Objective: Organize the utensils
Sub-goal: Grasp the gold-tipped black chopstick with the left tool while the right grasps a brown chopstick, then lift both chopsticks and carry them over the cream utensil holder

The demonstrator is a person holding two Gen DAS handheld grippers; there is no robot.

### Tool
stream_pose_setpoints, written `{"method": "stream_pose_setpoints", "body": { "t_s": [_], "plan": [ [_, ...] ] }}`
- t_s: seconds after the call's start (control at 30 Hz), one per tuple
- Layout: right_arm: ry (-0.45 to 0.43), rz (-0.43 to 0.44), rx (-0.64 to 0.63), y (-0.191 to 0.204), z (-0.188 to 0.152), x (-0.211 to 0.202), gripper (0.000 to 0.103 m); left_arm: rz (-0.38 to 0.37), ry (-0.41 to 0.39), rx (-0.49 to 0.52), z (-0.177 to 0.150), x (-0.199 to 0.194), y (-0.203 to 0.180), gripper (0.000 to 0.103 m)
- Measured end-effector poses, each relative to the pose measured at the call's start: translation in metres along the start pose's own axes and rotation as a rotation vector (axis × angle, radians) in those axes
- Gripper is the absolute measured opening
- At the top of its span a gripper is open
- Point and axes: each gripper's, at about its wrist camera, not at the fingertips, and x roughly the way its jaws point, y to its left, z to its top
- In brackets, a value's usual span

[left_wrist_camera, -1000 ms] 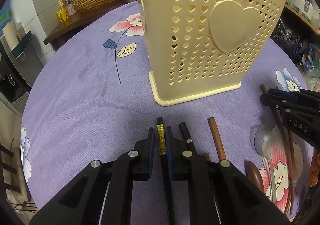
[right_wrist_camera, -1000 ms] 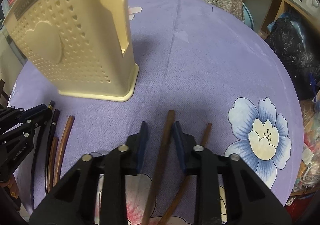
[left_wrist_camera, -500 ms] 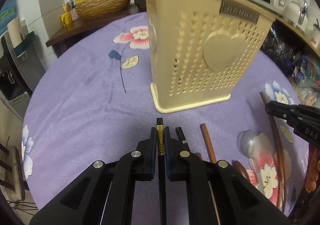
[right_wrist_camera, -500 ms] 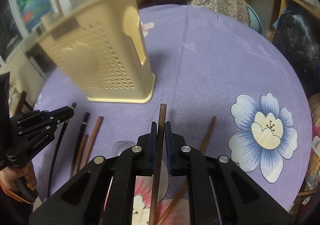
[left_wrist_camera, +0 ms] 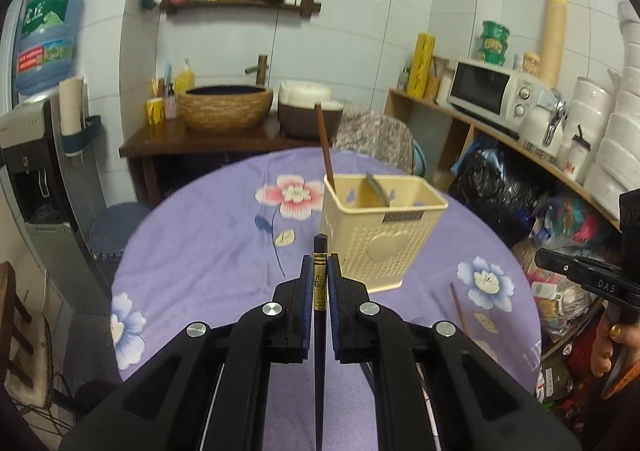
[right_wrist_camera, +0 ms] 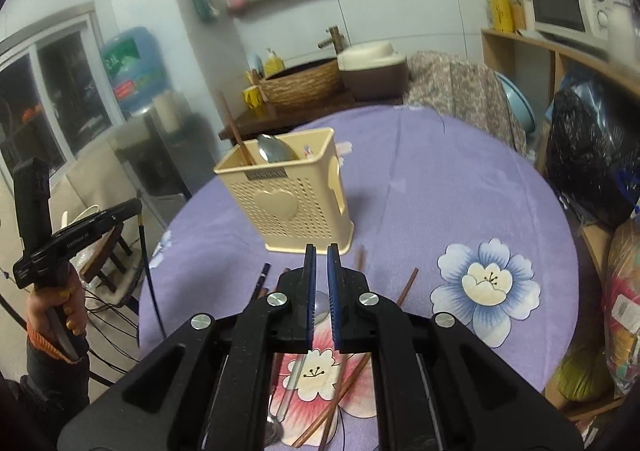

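- Both grippers have risen off the lilac flowered tablecloth (left_wrist_camera: 208, 251) since the earlier frames, and the cream perforated plastic utensil holder (left_wrist_camera: 380, 247), which then towered over them, now shows its open top from above.
- Left wrist view:
  - The left gripper (left_wrist_camera: 320, 267) is clamped on a black chopstick with a gold band (left_wrist_camera: 320, 251).
  - The chopstick's long axis runs along the fingers, with a short tip ahead of the pads.
  - The holder stands ahead of the jaws, lower and slightly to the right.
  - The holder contains one brown wooden chopstick (left_wrist_camera: 324, 147), leaning in the left corner, and a metal spoon (left_wrist_camera: 377, 189).
  - Judgement: the black chopstick must be brought over the rim before release.
- Right wrist view:
  - The right gripper (right_wrist_camera: 321, 263) has just been closing. Only a narrow slit remains, and nothing is visible between the pads.
  - Loose brown chopsticks (right_wrist_camera: 408, 285) and a second metal spoon (right_wrist_camera: 292, 383) lie on the cloth below it.
  - The left gripper is at the left of the holder, with the black chopstick hanging steeply beneath it.
  - Judgement: the left hand carries the only item ready for insertion.
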Motion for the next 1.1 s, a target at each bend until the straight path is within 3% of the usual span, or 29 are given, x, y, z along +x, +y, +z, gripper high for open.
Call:
{"method": "stream_pose_setpoints", "body": {
  "t_s": [0.13,0.23,0.27,0.3,0.37,0.53,0.6,0.7,0.87,1.0,1.1],
  "plan": [
    [0.001,-0.012,-0.007,-0.001,0.001,0.003,0.007,0.005,-0.011,0.008,0.004,0.002,-0.001,0.008],
    [0.057,-0.034,-0.008,-0.006,-0.006,0.028,0.01,0.002,-0.015,0.003,0.003,0.003,0.0,0.008],
    [0.068,-0.042,-0.003,-0.007,-0.009,0.035,0.018,0.002,-0.016,0.005,0.003,0.002,0.0,0.008],
    [0.096,-0.048,-0.004,-0.008,-0.014,0.047,0.034,0.001,-0.017,0.006,0.003,0.0,0.001,0.008],
    [0.131,-0.08,-0.005,-0.011,-0.021,0.067,0.048,0.002,-0.017,0.006,0.004,0.0,0.001,0.008],
    [0.259,-0.152,0.008,-0.023,-0.043,0.125,0.045,0.003,-0.019,0.006,0.003,-0.003,0.003,0.008],
    [0.304,-0.171,0.015,-0.027,-0.048,0.145,0.036,0.001,-0.019,0.006,0.003,-0.003,0.002,0.008],
    [0.356,-0.192,0.026,-0.029,-0.054,0.169,0.03,0.0,-0.019,0.009,0.003,-0.003,0.002,0.008],
    [0.372,-0.263,-0.015,-0.016,-0.048,0.179,0.03,0.0,-0.018,0.01,0.002,-0.002,0.001,0.008],
    [0.386,-0.296,-0.05,-0.007,-0.045,0.183,0.013,0.005,-0.02,0.01,0.002,-0.002,0.001,0.008],
    [0.387,-0.291,-0.058,-0.004,-0.047,0.183,0.008,0.012,-0.02,0.012,0.002,-0.001,-0.001,0.008]
  ]
}}
